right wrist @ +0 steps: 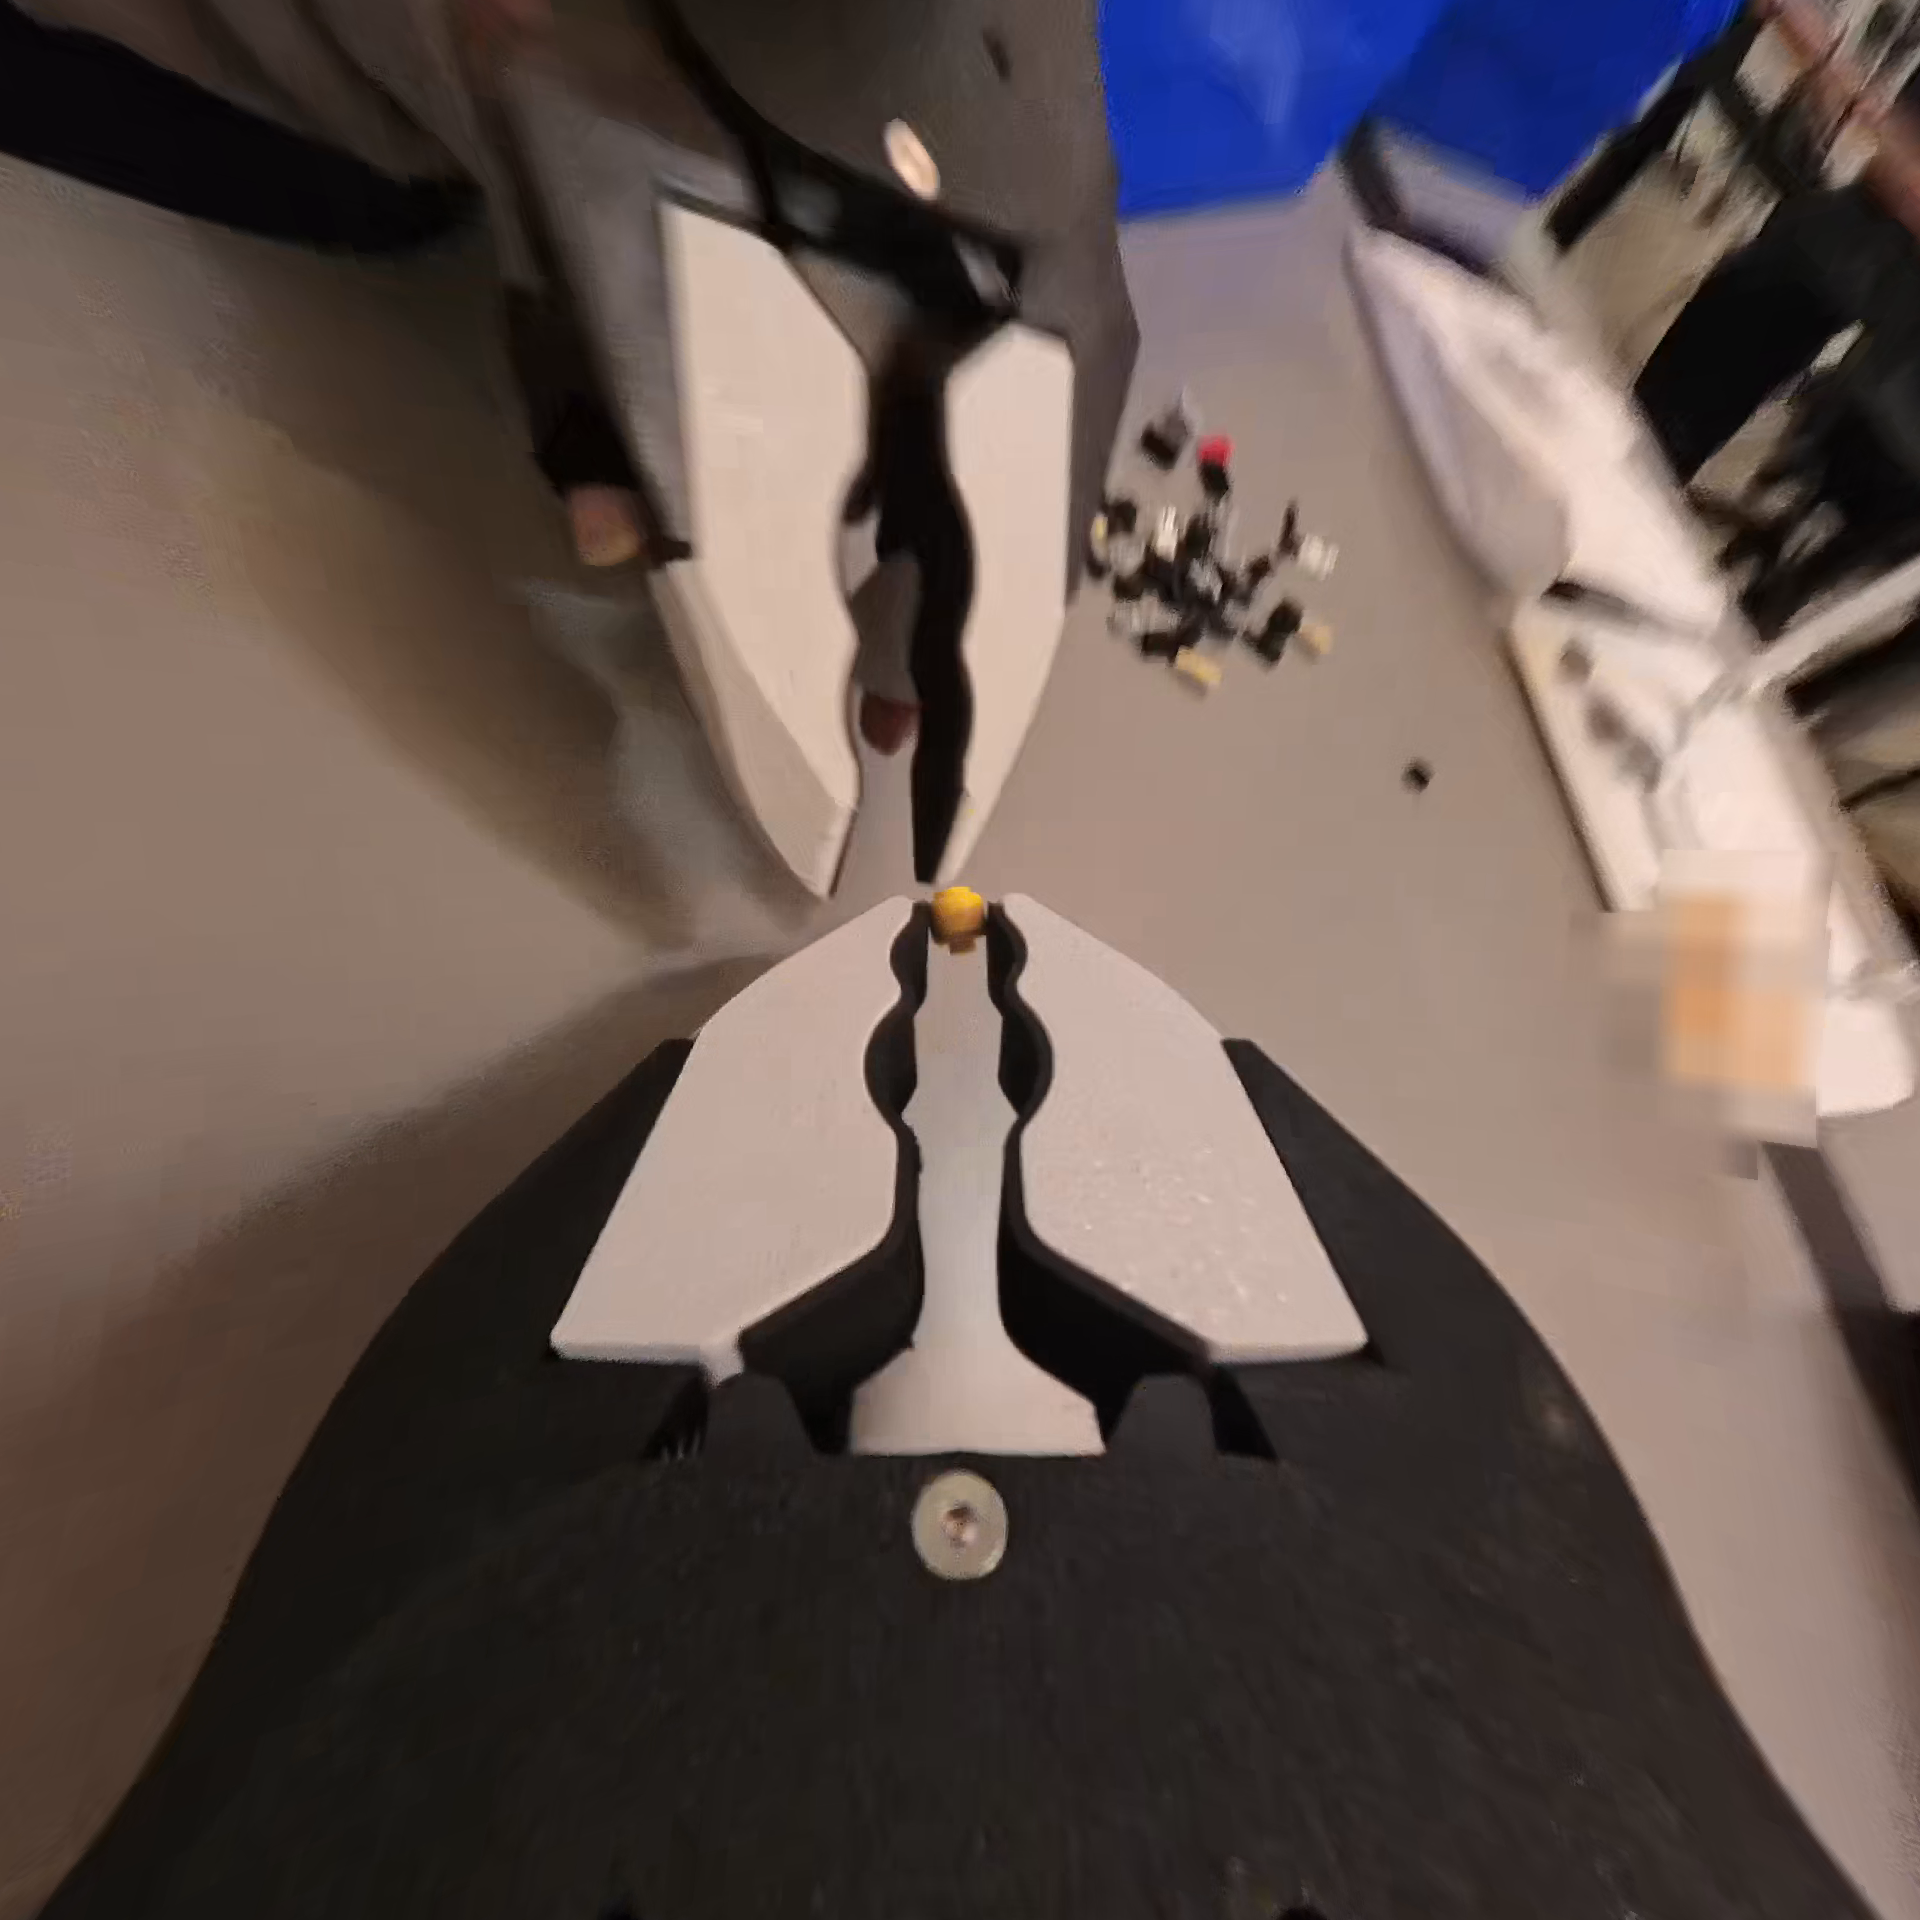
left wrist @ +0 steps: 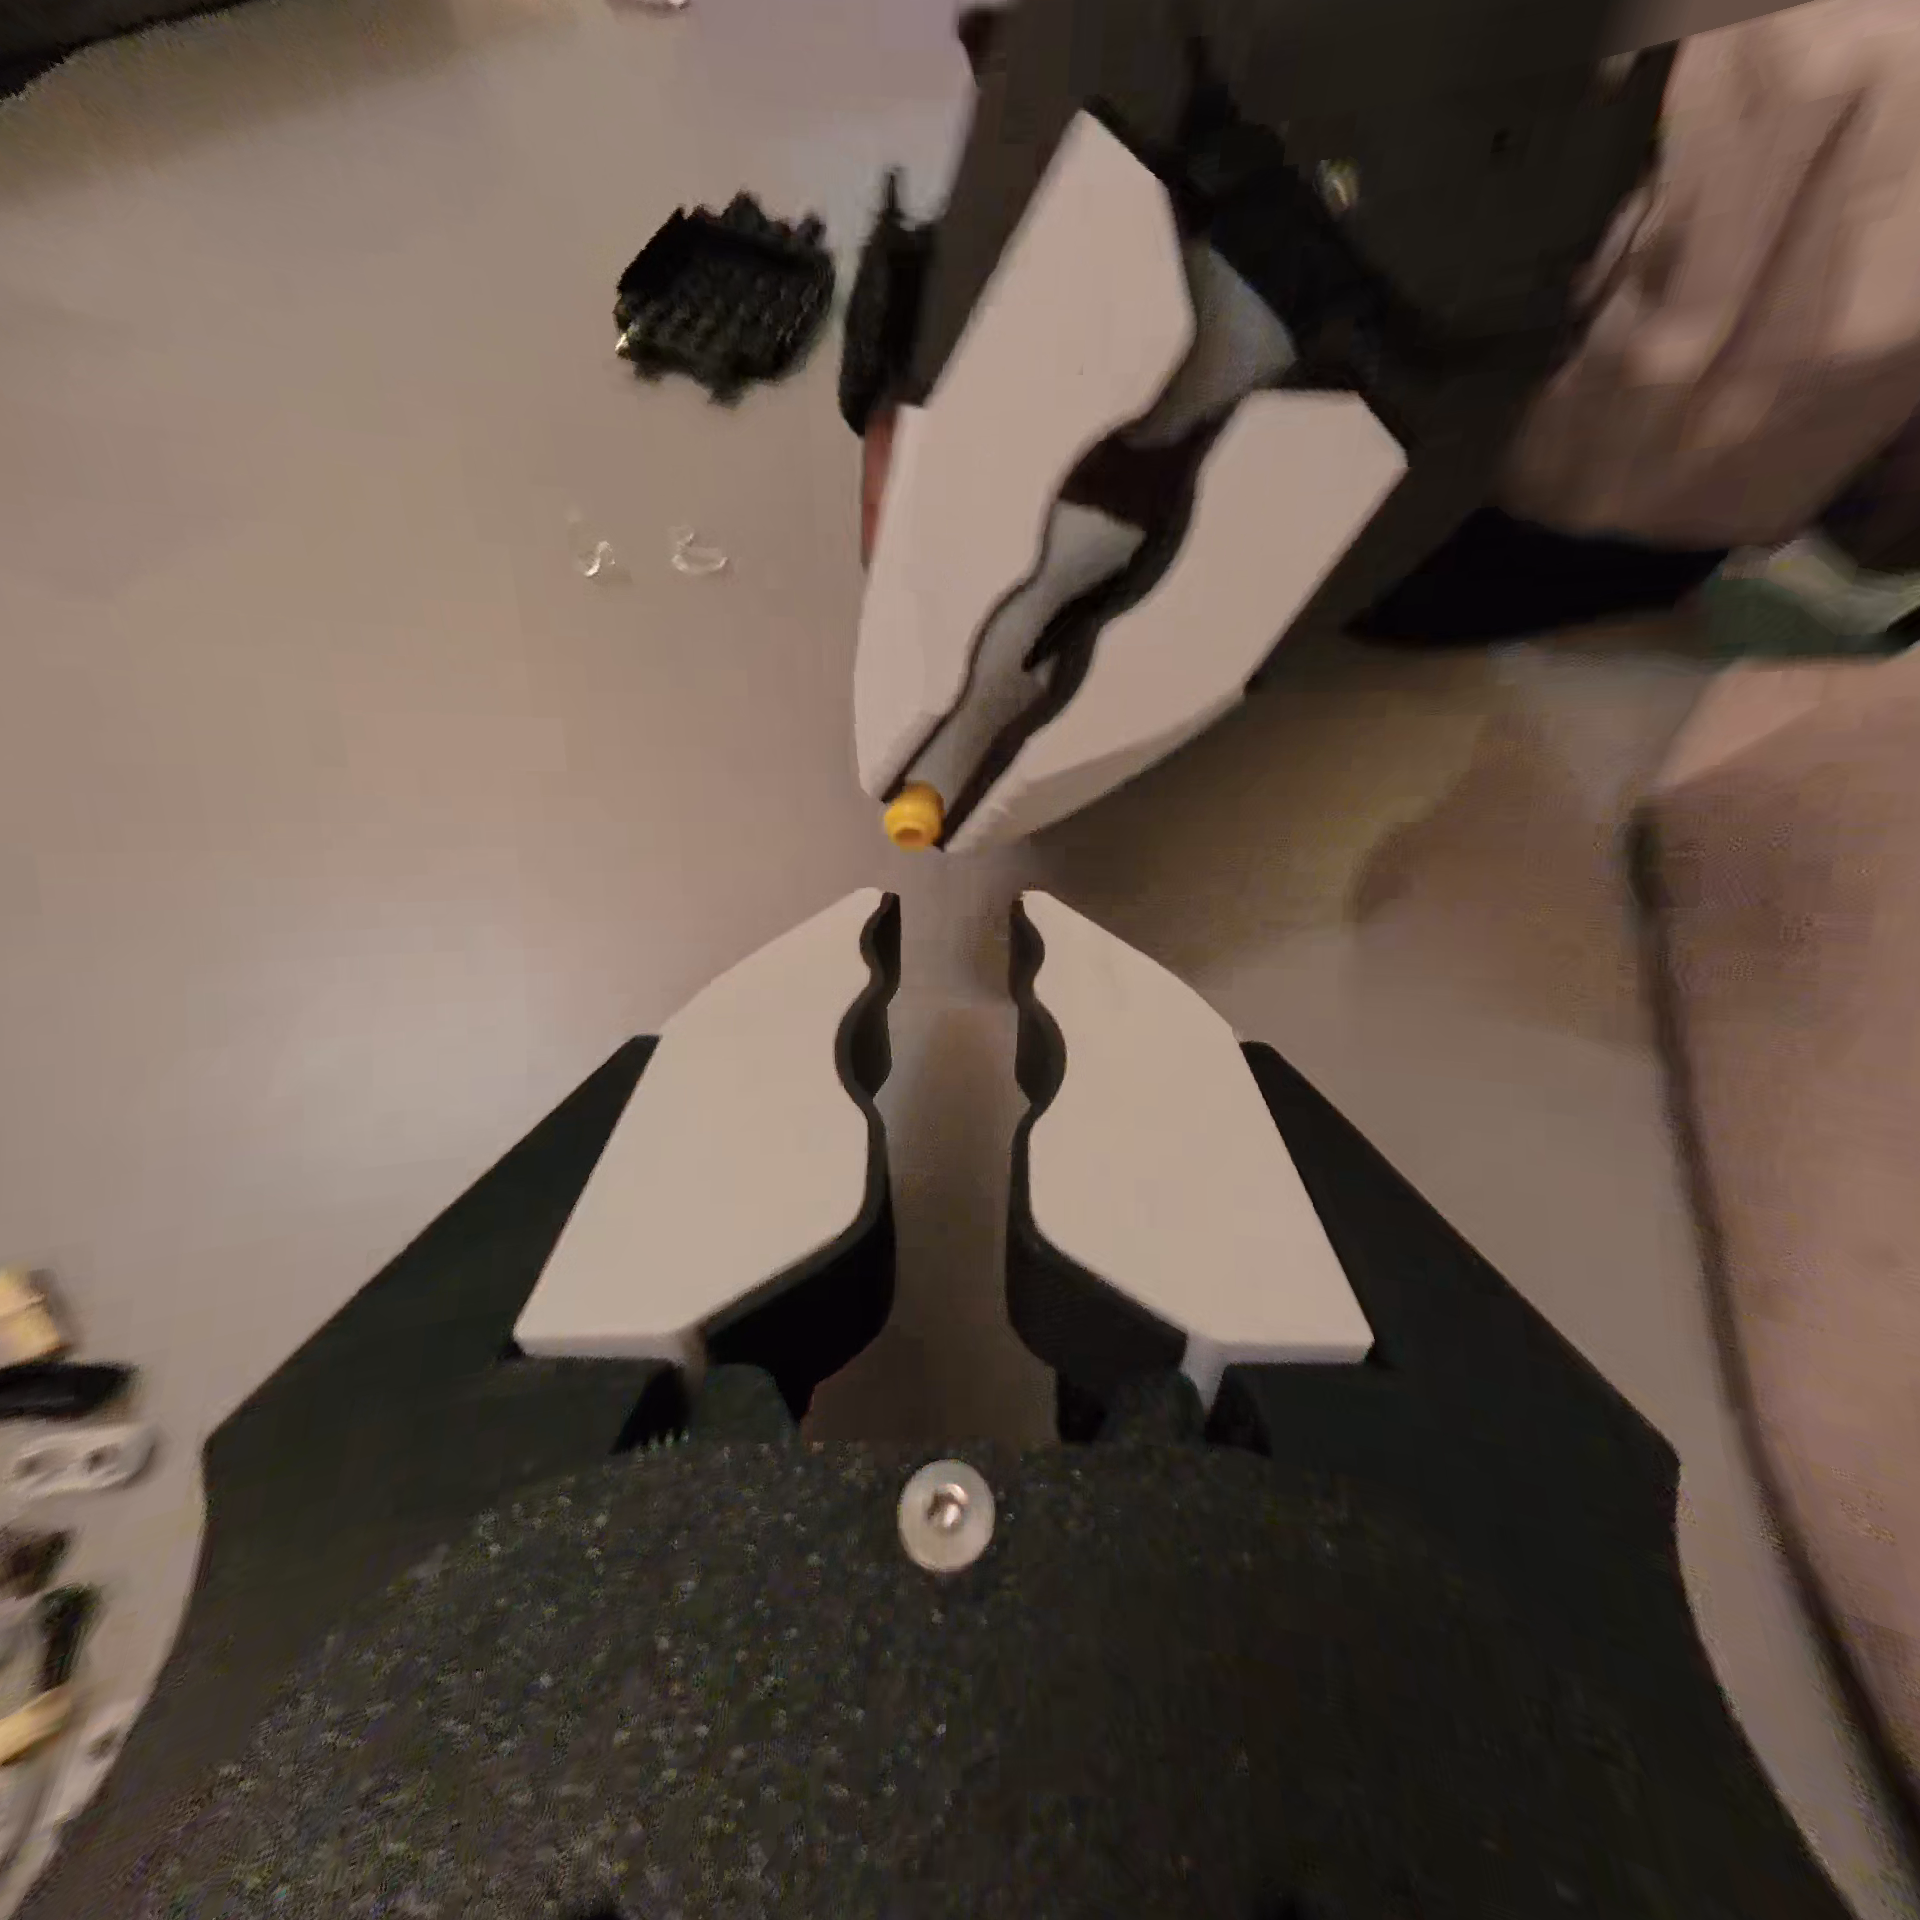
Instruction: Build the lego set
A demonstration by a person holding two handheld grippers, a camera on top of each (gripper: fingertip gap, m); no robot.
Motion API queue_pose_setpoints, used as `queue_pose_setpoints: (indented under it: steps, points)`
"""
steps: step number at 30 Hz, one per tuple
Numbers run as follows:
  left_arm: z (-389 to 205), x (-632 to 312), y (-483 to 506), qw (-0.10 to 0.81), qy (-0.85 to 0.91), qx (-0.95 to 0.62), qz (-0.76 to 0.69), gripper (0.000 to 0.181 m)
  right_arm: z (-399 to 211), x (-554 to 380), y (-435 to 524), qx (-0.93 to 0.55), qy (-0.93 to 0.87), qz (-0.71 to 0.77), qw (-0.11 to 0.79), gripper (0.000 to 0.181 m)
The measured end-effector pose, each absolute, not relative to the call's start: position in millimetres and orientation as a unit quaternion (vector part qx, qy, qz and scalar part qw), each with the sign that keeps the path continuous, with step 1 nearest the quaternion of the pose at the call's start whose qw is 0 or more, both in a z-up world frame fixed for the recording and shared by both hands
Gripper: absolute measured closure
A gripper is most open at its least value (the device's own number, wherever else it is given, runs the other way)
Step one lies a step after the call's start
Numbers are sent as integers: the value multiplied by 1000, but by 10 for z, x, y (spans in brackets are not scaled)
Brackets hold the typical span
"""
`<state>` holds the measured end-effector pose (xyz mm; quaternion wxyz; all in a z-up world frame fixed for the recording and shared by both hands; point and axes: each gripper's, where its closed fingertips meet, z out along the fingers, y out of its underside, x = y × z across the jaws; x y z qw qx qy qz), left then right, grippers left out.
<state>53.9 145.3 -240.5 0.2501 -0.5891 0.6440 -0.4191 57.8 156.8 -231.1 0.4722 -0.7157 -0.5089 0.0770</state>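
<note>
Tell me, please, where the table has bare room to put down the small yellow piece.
Bare table lies left of the right gripper holding the yellow piece, below the black piece. Crowded: the loose pile.

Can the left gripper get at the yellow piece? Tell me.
Probably yes: the left gripper is open, with nothing between it and the yellow piece, though the right gripper is pinching it.

A pale grey tabletop (left wrist: 312,727) fills both views. Beyond its far edge stand a blue bin (right wrist: 1247,94) and white, blurred clutter (right wrist: 1538,468) alongside.
</note>
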Motion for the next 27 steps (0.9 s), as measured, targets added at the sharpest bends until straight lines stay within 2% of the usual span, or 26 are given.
queue_pose_setpoints:
  steps: [4,9,14,22,27]
  points:
    - [-2081,559,1426,191,549,-594,-556,163,-2042,556,1488,-655,-537,20,532,171]
    - [-1819,588,1357,134,465,-588,-649,163,-1862,567,1472,-602,-551,-83,572,171]
    - [-1730,614,1408,142,428,-593,-668,172,-1759,533,1458,-563,-559,-139,593,171]
    - [-1681,599,1348,147,440,-581,-669,170,-1645,508,1454,-529,-552,-179,619,171]
    - [-1621,593,1341,196,464,-563,-655,172,-1586,507,1451,-529,-543,-167,631,171]
